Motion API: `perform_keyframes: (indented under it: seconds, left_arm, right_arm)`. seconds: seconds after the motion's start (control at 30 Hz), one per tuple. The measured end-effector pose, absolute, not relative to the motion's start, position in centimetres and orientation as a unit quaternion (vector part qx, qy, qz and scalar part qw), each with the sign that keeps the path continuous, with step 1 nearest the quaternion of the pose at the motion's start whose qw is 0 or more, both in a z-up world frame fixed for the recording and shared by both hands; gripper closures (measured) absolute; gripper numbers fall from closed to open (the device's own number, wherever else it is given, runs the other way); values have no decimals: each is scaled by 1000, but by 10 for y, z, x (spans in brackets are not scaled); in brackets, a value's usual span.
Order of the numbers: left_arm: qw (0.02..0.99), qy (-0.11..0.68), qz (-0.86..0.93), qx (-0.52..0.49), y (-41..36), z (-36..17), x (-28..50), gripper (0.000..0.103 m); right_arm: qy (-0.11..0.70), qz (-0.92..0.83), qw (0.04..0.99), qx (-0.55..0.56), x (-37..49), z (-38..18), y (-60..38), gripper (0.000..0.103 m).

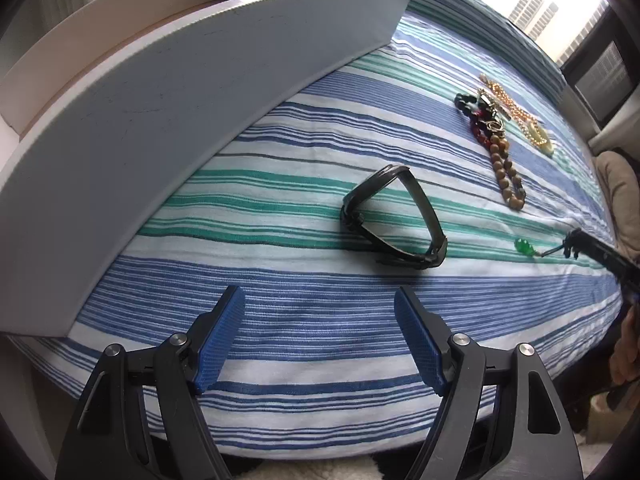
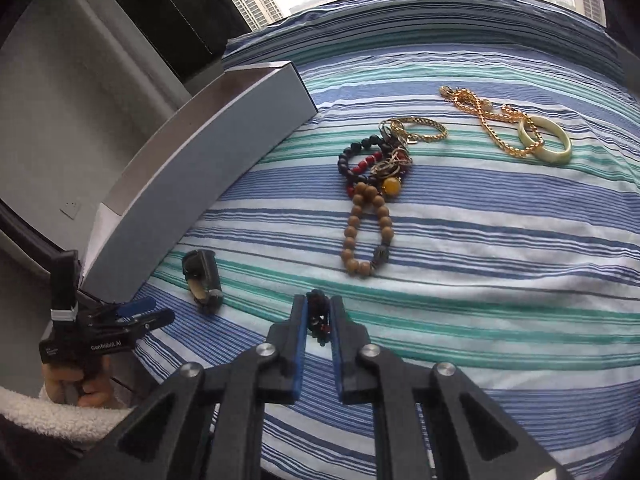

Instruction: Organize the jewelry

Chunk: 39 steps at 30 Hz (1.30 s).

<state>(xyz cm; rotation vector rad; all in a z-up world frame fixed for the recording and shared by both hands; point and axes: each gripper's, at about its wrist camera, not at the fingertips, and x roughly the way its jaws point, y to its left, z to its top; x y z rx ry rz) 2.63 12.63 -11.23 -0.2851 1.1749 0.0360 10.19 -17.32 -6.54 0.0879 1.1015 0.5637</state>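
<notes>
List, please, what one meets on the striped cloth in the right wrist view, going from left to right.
Left gripper → grey box → black watch → tangled pile of bead bracelets → gold chain → cream bangle.

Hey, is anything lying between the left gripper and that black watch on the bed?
Nothing visible does. The left gripper is open, its fingers apart over bare striped bedspread, and the black watch lies just ahead. The white box sits off to the left.
</notes>
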Motion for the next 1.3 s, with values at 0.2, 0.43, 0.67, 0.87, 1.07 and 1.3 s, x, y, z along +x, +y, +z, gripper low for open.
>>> perform_keyframes:
  seconds: [0.2,0.43,0.67,0.87,1.07,1.3]
  left_arm:
    - [843,527,11,-106,117,-99,54,26]
    - [831,552,-51,30,98,-105,86,25]
    - [818,565,-88,59,85,-127,111,53]
    - [814,575,-73,28,89,-122,109,94]
    - [823,565,-52,-30,104,-100,83,94]
    - [856,508,-18,-87,143,-16,48,94]
  right_arm:
    - [514,215,830,16,75,-75,-198,64]
    - [500,197,843,15,65,-58,-224,64]
    - [525,245,815,-25,69,-71,-210,64]
    - [534,261,801,-75,80,-100,-181,63]
    - [538,255,798,-92,81,-107,-174,95]
    - [483,308,819,-44,87,-30,-159,95]
